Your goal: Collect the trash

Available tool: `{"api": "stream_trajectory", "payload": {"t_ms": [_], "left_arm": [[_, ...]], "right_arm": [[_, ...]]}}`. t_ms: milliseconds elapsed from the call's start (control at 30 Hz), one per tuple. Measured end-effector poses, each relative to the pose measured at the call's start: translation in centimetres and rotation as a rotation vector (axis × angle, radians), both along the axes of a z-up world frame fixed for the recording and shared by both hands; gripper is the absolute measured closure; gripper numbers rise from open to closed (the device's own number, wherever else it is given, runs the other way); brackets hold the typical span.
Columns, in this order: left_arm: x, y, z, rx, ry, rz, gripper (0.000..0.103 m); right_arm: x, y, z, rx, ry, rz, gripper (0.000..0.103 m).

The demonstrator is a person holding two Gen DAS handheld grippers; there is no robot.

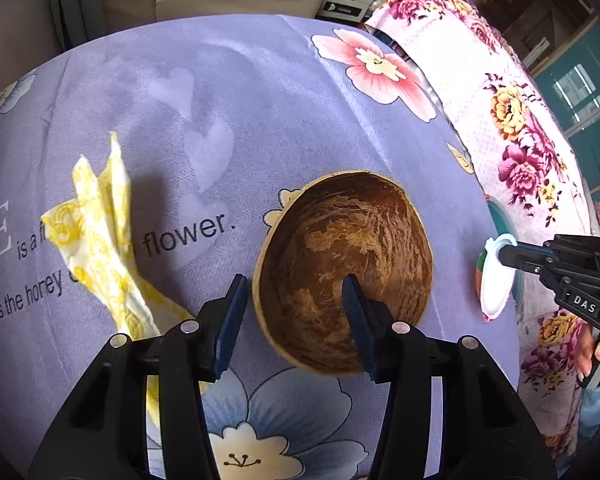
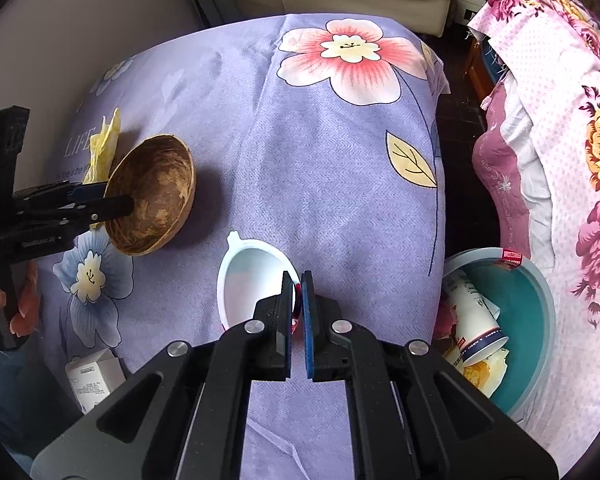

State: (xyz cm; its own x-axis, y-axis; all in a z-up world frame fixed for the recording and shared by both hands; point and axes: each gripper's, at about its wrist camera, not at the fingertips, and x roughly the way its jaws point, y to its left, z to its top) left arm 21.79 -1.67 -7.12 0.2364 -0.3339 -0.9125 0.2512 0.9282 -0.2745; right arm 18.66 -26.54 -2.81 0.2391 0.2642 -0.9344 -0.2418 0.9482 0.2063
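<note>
A brown coconut-shell half lies tilted on the purple flowered cloth. My left gripper stands open astride its near wall, one finger outside the rim and the other inside the hollow; the pads do not press. The right wrist view shows the same shell with the left gripper at its rim. My right gripper is shut on the rim of a white plastic cup, held just above the cloth. That cup and the right gripper also appear at the right edge of the left wrist view.
A crumpled yellow napkin lies left of the shell. A teal basin off the table's right side holds a paper cup and scraps. A small white box sits at the near left edge. Pink flowered fabric hangs on the right.
</note>
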Motion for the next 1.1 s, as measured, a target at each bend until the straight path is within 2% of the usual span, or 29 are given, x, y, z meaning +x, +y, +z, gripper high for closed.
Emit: {"api": "stream_trajectory", "payload": {"t_ms": [100, 133, 167, 200, 333, 467, 667, 900, 1100], "left_arm": [[-0.3, -1.2, -0.1, 0.008, -0.025, -0.027, 0.052], [-0.6, -1.7, -0.1, 0.029, -0.039, -0.029, 0.055], [-1.0, -2.3, 0.0, 0.067, -0.065, -0.032, 0.064], [-1.5, -3.0, 0.2, 0.100, -0.086, -0.041, 0.081], [-3.2, -4.9, 2.0, 0.169, -0.184, -0.060, 0.093], [-4.5, -6.4, 3.7, 0.200, -0.250, -0.075, 0.096], [-6.3, -8.2, 5.4, 0.241, -0.296, -0.080, 0.096], [-7.7, -9.8, 7.1, 0.241, -0.312, -0.098, 0.096], [-9.0, -12.7, 8.7, 0.224, -0.337, -0.142, 0.096]], "right_arm": [[-0.1, -0.4, 0.1, -0.008, -0.013, -0.016, 0.099], [-0.2, -0.4, 0.1, -0.008, -0.016, -0.018, 0.099], [-0.2, -0.5, 0.1, -0.006, -0.017, -0.022, 0.099], [-0.2, -0.6, 0.0, -0.001, -0.016, -0.025, 0.099], [-0.3, -1.4, 0.1, 0.011, -0.021, -0.040, 0.099], [-0.8, -2.2, 0.4, 0.026, -0.031, -0.050, 0.099], [-2.1, -3.6, 1.1, 0.040, -0.055, -0.071, 0.099], [-3.6, -5.7, 2.0, 0.053, -0.087, -0.102, 0.099], [-5.6, -9.9, 2.8, 0.059, -0.115, -0.181, 0.099]]}}
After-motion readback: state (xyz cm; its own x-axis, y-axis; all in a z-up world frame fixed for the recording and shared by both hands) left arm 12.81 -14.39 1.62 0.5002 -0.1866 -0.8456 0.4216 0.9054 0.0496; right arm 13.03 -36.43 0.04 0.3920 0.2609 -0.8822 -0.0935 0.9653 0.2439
